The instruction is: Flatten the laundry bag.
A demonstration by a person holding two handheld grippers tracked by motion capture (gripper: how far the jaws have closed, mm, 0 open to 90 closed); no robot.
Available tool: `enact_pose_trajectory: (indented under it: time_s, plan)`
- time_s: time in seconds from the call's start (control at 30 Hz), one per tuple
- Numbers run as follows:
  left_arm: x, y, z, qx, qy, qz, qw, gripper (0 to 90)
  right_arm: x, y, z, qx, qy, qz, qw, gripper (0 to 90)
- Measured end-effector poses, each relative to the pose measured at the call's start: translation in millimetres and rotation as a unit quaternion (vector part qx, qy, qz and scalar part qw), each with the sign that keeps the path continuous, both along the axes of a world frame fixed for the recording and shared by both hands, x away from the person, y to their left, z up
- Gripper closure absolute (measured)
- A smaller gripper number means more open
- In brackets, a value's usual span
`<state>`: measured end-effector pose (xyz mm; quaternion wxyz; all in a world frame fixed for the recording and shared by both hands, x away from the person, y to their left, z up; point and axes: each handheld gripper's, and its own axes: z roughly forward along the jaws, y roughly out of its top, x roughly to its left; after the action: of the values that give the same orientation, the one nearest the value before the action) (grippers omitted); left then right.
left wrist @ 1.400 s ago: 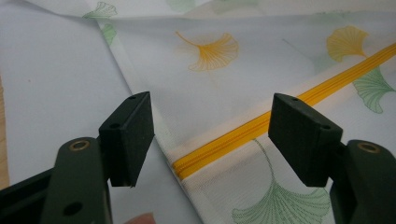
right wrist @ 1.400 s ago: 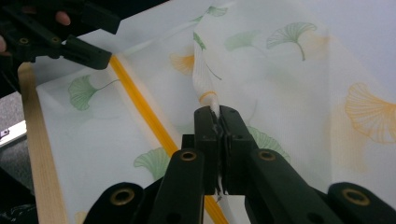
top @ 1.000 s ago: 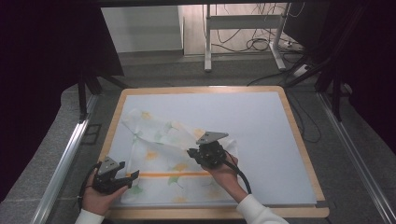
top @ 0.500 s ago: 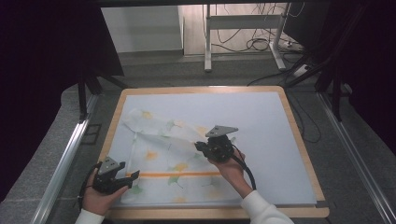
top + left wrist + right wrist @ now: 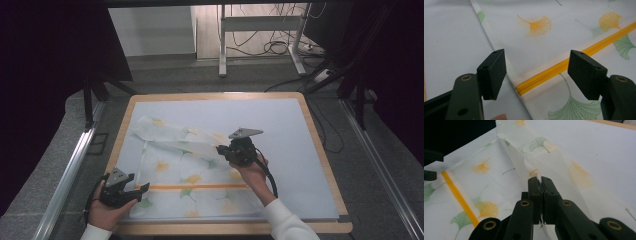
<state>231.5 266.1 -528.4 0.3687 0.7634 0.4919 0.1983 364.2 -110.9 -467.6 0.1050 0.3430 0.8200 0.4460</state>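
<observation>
Cloth (image 5: 190,170) w/ ginkgo print lies on the board (image 5: 310,150), near-left part. High view: right gripper (image 5: 227,151) holds a corner lifted and drawn over the middle, so a fold looks begun; left gripper (image 5: 136,190) sits at the near-left edge. Left gripper view: jaws wide apart, straddling the cloth edge where the yellow stripe (image 5: 564,68) ends, nothing pinched yet. Right gripper view: jaws clamped together on a bunched bit of cloth. Guess: fold maybe half made, flattening and other corners left.

cloth (image 5: 190,172) spread on the table's (image 5: 300,130) near-left part, far edge folded over toward centre
</observation>
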Motion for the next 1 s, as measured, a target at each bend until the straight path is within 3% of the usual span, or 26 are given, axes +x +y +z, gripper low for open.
enact_pose_trajectory:
  time_s: [0.4,0.73,1.0]
  plan:
    - [0.2,0.3,-0.1,-0.001,0.001,0.001,1.0,30.8,17.7,-14.3,-4.0,0.01,0.007,-0.026,0.9996,86.3]
    - [0.3,1.5,-0.8,-0.003,0.003,0.0,1.0,30.8,31.4,-15.6,5.0,0.0,0.002,-0.03,0.9995,86.3]
    - [0.6,0.7,-0.8,-0.003,0.003,-0.007,1.0,30.8,50.5,-20.4,7.2,-0.009,0.009,-0.053,0.9985,86.2]
